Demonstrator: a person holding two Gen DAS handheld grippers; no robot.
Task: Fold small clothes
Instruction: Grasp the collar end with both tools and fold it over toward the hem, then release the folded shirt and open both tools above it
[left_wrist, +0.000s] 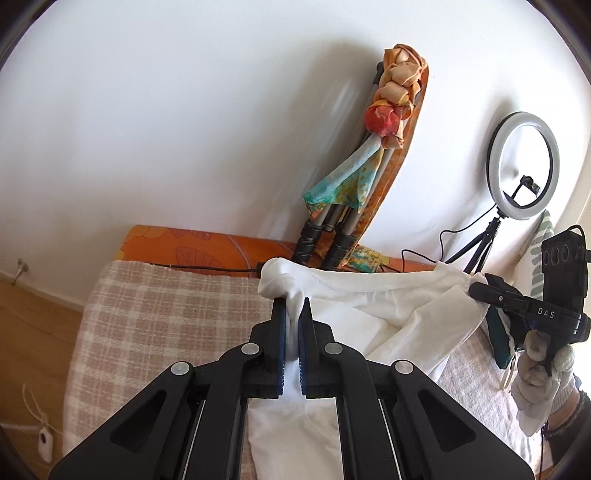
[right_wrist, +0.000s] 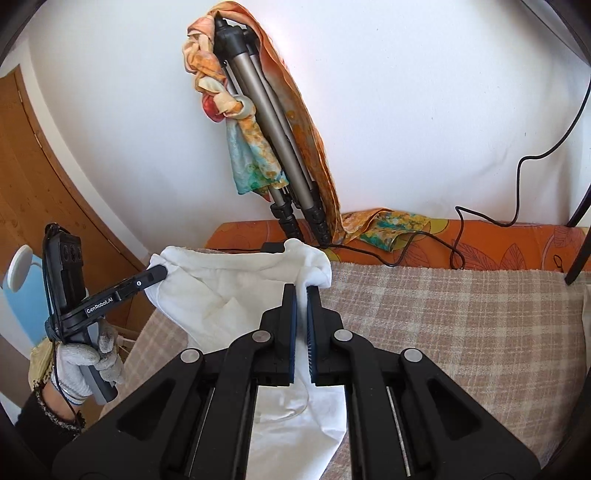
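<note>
A small white garment hangs stretched between my two grippers above a beige checked blanket. My left gripper is shut on one top corner, with white cloth bunched between its blue pads. In the right wrist view my right gripper is shut on the opposite top corner of the white garment. Each view shows the other gripper from the side, pinching its corner: the right gripper held by a gloved hand, and the left gripper held by a gloved hand. The garment's lower part droops between the arms of each gripper.
A folded tripod wrapped in a colourful scarf leans on the white wall. An orange patterned mattress with black cables lies behind the blanket. A ring light on a stand stands at the right. Wooden floor shows at the left.
</note>
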